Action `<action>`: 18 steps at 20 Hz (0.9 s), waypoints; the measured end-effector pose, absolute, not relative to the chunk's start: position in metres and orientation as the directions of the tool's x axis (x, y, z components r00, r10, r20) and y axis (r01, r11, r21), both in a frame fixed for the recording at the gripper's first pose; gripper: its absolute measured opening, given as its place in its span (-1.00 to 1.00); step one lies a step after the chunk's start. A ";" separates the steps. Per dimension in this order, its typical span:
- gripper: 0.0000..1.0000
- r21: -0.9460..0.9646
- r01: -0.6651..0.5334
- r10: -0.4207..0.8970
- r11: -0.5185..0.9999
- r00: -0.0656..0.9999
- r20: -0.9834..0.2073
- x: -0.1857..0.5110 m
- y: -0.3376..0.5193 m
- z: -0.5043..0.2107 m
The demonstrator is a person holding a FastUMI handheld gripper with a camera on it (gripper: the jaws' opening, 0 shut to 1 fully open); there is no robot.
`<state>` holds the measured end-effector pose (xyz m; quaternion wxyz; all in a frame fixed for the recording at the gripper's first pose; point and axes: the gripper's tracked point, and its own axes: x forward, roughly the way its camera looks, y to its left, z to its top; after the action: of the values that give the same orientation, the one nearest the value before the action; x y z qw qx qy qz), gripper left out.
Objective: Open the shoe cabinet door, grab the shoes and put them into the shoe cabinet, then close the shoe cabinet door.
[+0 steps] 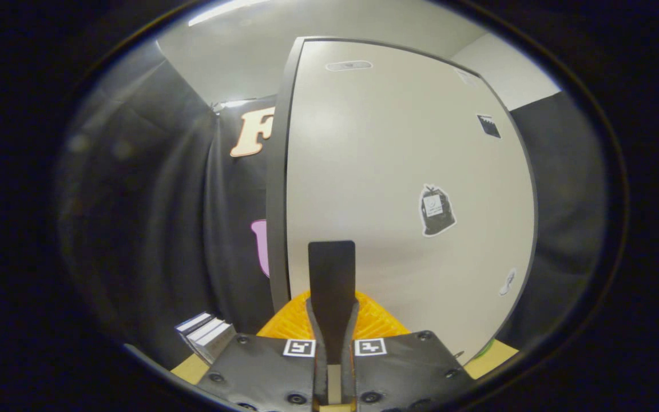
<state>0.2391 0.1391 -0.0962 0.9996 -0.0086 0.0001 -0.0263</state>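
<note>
The shoe cabinet [404,171] stands just ahead of me, a tall white front panel with a dark side edge [277,200] on its left. Its door looks flush with the cabinet, with an oval recess [348,66] near the top and a few stickers on the panel. My gripper [332,252] points at the lower part of the panel, its two black fingers pressed together with nothing between them. An orange ribbed object [375,323] lies low beyond the fingers at the foot of the cabinet, partly hidden by them; I cannot tell what it is.
A small stack of white and black boxes [206,333] sits low on the left on a yellowish surface [189,369]. Black cloth hangs to the left of the cabinet and to its right [558,189]. A green bit [487,349] shows by the cabinet's lower right corner.
</note>
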 end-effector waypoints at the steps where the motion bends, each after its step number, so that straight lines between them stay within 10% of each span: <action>1: -0.79 -0.021 0.041 -0.041 0.999 0.999 -0.001 0.238 0.139 -0.096; 18: -0.79 0.022 -0.207 0.208 0.978 0.977 -0.054 0.101 0.078 -0.085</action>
<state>0.1014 0.0777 -0.0850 0.9941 0.0081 0.0282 0.1044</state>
